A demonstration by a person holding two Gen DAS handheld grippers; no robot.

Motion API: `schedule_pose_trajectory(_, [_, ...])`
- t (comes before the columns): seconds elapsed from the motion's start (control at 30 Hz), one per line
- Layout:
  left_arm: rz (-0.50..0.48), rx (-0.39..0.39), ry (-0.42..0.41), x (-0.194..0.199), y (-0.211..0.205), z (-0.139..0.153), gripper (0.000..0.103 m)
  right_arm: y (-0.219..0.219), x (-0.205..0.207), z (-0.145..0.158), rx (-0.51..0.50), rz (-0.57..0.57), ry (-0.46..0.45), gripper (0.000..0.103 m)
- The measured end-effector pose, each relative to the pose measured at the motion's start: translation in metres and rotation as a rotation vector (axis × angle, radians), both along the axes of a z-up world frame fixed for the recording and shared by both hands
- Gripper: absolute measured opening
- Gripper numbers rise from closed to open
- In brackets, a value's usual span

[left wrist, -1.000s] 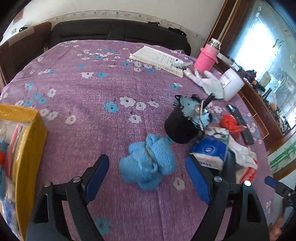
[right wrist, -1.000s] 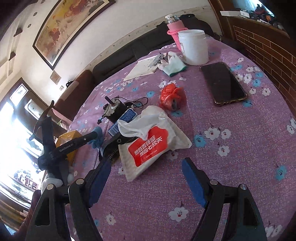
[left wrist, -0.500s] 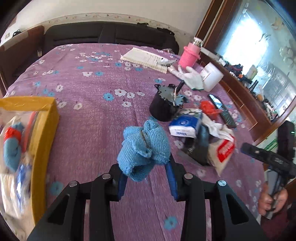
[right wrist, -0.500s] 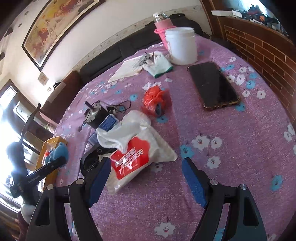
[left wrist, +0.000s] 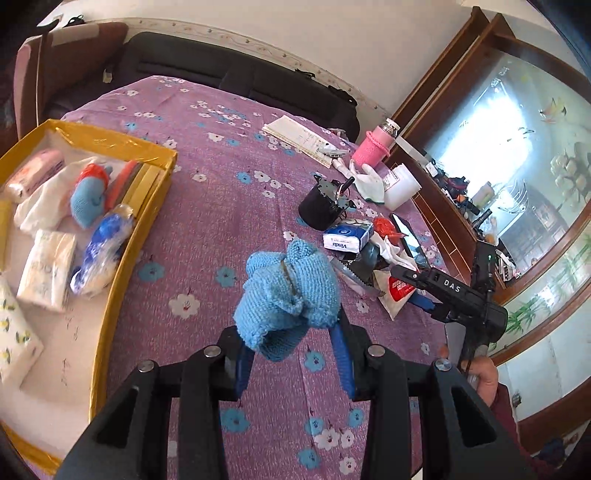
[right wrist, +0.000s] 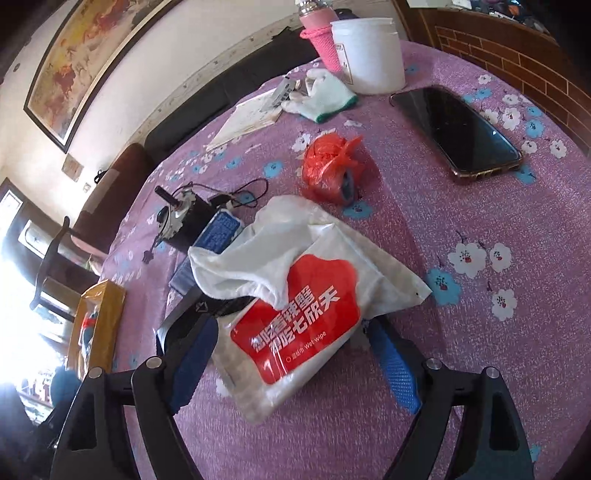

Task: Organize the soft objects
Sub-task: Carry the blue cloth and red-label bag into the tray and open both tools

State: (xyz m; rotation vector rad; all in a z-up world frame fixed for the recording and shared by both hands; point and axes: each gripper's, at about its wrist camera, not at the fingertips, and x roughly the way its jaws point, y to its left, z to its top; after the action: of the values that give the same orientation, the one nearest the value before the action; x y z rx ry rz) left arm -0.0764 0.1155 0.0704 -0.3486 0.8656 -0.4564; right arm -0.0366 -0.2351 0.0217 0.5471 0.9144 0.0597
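Round surface (left wrist: 229, 206) under a purple cloth with white and blue flowers. Dark sofa (left wrist: 236, 79) along the far side, against an off-white wall (left wrist: 280, 33) with a patterned trim strip. Brown padded chair (left wrist: 62, 55) at the sofa's left end. Wood-framed glass cabinet (left wrist: 517, 155) on the right, glare-heavy. Right wrist view: framed painting (right wrist: 88, 55) high on the wall, brick-pattern panel (right wrist: 495, 55) at top right, strong daylight blowing out the left edge.
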Motion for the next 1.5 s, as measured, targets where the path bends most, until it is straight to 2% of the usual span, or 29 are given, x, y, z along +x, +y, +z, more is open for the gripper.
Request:
schedule_pose_trajectory(0.03, [0.006,-0.003,0.0,-0.003,0.003,0.0,0.036,0.0,-0.001,0.0,0.002,0.002,-0.001,0.069])
schedule_pose_trajectory(0.07, [0.011,-0.007,-0.003,-0.005,0.006,0.001,0.036,0.0,-0.002,-0.001,0.024,0.021,0.005,0.039])
schedule_pose_trajectory(0.1, [0.017,-0.012,-0.006,-0.008,0.01,0.001,0.036,-0.002,-0.003,-0.002,0.048,0.031,0.006,0.03])
schedule_pose_trajectory(0.2, [0.045,-0.033,-0.019,-0.015,0.024,0.005,0.036,-0.002,-0.018,0.004,0.024,0.034,-0.019,0.018])
schedule_pose_trajectory(0.37, [0.103,-0.058,-0.038,-0.025,0.055,0.01,0.036,-0.007,-0.047,0.018,0.039,0.041,-0.06,0.015])
schedule_pose_trajectory(0.57, [0.238,-0.073,-0.049,-0.047,0.115,0.012,0.037,-0.003,-0.063,0.028,0.042,0.063,-0.082,0.014])
schedule_pose_trajectory(0.73, [0.379,-0.021,-0.034,-0.062,0.174,0.009,0.037,0.022,-0.069,0.043,0.071,0.142,-0.114,0.014])
schedule_pose_trajectory(0.93, [0.484,0.032,0.036,-0.059,0.223,-0.009,0.037,0.092,-0.063,0.066,0.063,0.318,-0.15,0.015])
schedule_pose_trajectory(1.07, [0.477,0.102,0.062,-0.043,0.226,-0.018,0.037,0.146,-0.054,0.072,0.065,0.431,-0.151,0.015])
schedule_pose_trajectory(1.2, [0.478,0.232,0.08,-0.023,0.22,-0.021,0.039,0.198,-0.048,0.074,0.064,0.533,-0.141,0.015])
schedule_pose_trajectory(1.3, [0.455,0.262,0.105,-0.008,0.221,-0.025,0.039,0.241,-0.043,0.075,0.06,0.612,-0.133,0.015])
schedule_pose_trajectory(1.4, [0.43,0.328,0.136,0.009,0.218,-0.031,0.052,0.285,-0.037,0.073,0.043,0.689,-0.123,0.015])
schedule_pose_trajectory(1.43, [0.421,0.342,0.142,0.013,0.218,-0.032,0.066,0.3,-0.033,0.071,0.034,0.715,-0.113,0.015])
schedule_pose_trajectory(1.47, [0.414,0.353,0.148,0.018,0.218,-0.034,0.075,0.314,-0.029,0.066,0.022,0.74,-0.093,0.015])
schedule_pose_trajectory(1.5, [0.412,0.364,0.15,0.02,0.217,-0.035,0.079,0.326,-0.025,0.062,0.009,0.756,-0.074,0.015])
